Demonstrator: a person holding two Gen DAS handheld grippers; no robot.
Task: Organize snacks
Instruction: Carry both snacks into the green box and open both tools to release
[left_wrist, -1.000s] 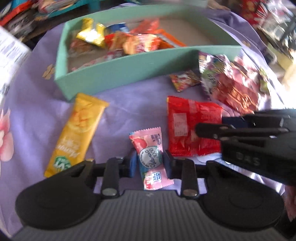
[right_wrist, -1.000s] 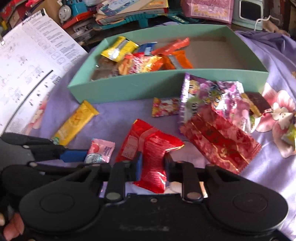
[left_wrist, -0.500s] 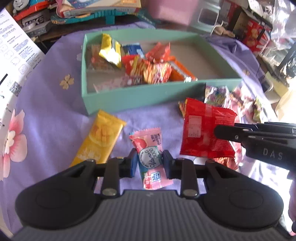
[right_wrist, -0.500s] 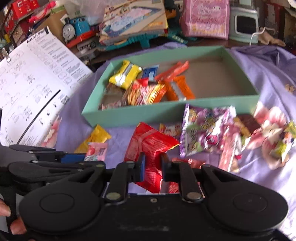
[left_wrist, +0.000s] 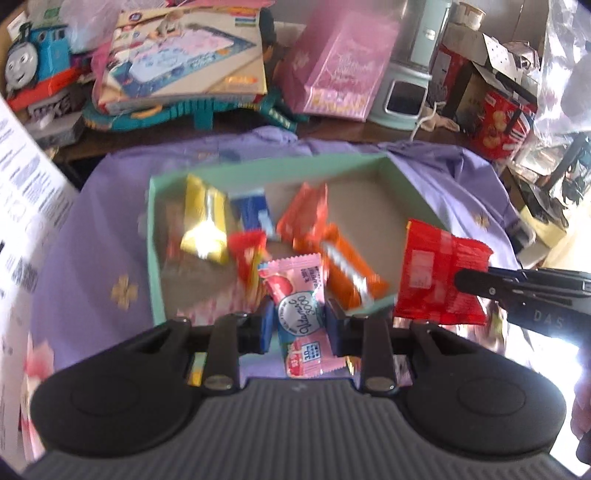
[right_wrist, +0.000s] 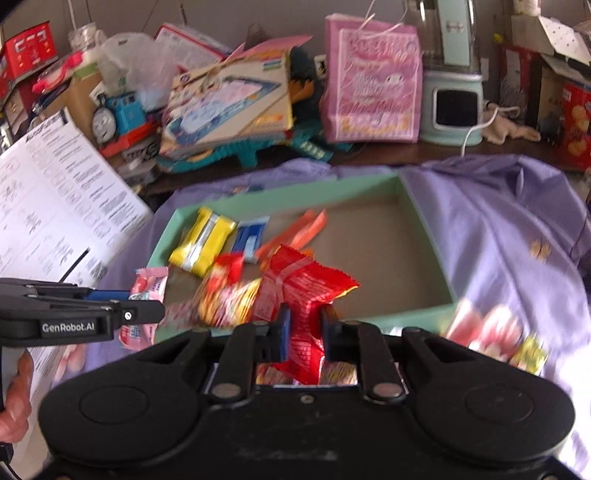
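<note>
Snacks hang over the green tray (left_wrist: 155, 258): left gripper (left_wrist: 299, 325) clamps a pink sachet (left_wrist: 301, 314), right gripper (right_wrist: 304, 328) a red packet (right_wrist: 306, 295); only its view shows loose packets (right_wrist: 495, 332) right.

My left tongs (left_wrist: 298, 325) are matt black plastic, pinching a glossy pink foil sweet wrapper (left_wrist: 301, 312). My right tongs (right_wrist: 303, 334) clamp a shiny, crinkled red packet (right_wrist: 303, 295). The green tray (right_wrist: 430, 229) looks matt card on soft lilac cloth (right_wrist: 498, 229).
</note>
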